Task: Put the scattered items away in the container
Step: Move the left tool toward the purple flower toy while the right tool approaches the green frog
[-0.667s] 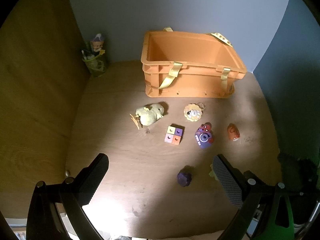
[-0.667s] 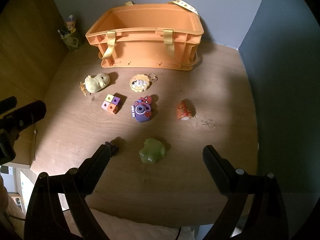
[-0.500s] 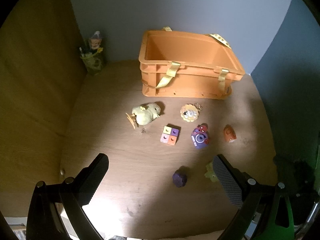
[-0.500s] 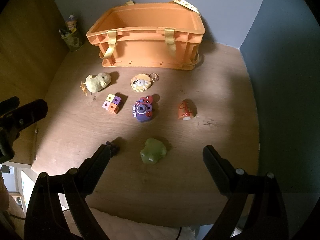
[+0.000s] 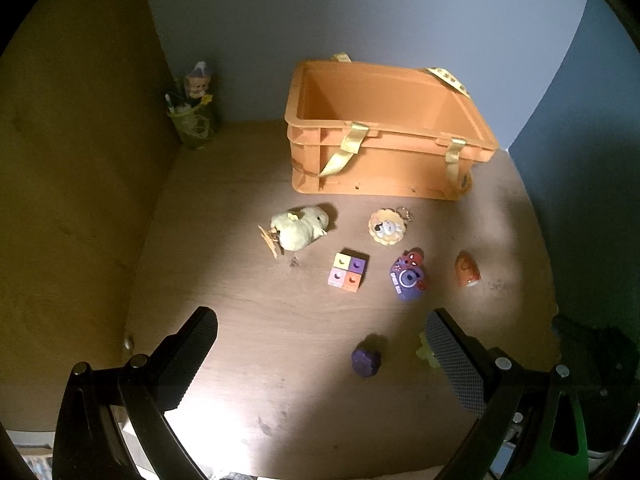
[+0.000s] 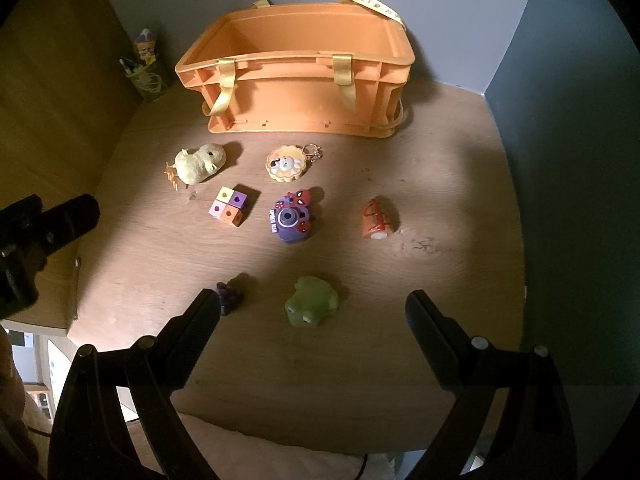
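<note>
Both tongs spread wide, holding nothing – left tongs (image 5: 320, 344), right tongs (image 6: 314, 312). Seven toys lie on the worktop (image 6: 440, 152) before the empty orange crate (image 6: 304, 76). Risk: closing on the soft green frog (image 6: 312, 306) off-centre may squirt it sideways. Versus earlier – left view has shifted, toys unmoved

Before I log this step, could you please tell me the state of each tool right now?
Left tool: open, holding nothing.
Right tool: open, holding nothing.
</note>
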`<state>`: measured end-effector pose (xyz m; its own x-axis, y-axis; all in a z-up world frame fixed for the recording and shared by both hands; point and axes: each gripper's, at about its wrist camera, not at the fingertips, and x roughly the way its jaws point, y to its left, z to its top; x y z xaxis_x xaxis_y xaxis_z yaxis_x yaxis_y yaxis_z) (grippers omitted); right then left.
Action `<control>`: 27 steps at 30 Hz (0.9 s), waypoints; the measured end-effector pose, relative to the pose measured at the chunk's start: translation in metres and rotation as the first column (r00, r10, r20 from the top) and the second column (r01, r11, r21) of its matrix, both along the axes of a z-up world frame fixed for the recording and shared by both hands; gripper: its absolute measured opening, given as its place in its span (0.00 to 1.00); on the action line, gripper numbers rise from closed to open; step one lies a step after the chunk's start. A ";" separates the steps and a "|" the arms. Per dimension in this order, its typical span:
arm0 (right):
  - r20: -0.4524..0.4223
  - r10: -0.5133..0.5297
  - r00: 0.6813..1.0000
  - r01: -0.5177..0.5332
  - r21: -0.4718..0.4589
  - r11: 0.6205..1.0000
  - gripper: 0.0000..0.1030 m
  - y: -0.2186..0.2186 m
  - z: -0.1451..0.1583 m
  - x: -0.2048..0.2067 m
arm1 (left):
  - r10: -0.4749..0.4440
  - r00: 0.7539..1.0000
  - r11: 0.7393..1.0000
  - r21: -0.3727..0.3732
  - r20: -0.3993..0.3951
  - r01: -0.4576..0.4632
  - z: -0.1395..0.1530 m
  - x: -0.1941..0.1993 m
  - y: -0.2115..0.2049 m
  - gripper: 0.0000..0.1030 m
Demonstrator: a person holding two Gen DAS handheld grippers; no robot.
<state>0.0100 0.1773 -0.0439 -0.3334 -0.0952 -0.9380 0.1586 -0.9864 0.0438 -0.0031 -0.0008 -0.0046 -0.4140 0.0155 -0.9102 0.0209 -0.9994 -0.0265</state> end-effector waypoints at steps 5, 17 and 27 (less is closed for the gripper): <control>0.004 0.001 1.000 -0.001 -0.005 1.000 0.90 -0.001 0.000 0.000 | 0.002 1.000 1.000 -0.004 0.005 -0.002 0.000 -0.001 0.000 0.99; 0.018 0.002 1.000 -0.002 -0.016 1.000 0.90 -0.002 -0.002 0.001 | 0.004 1.000 1.000 -0.018 0.020 -0.004 -0.006 0.000 -0.001 0.99; 0.030 0.005 1.000 -0.004 -0.027 1.000 0.89 -0.002 -0.008 0.003 | -0.005 0.999 1.000 -0.020 0.032 0.006 -0.012 0.002 0.002 0.99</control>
<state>0.0132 0.1753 -0.0515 -0.3044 -0.1216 -0.9448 0.1612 -0.9841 0.0747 -0.0011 0.0011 -0.0168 -0.3844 -0.0007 -0.9232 0.0156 -0.9999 -0.0058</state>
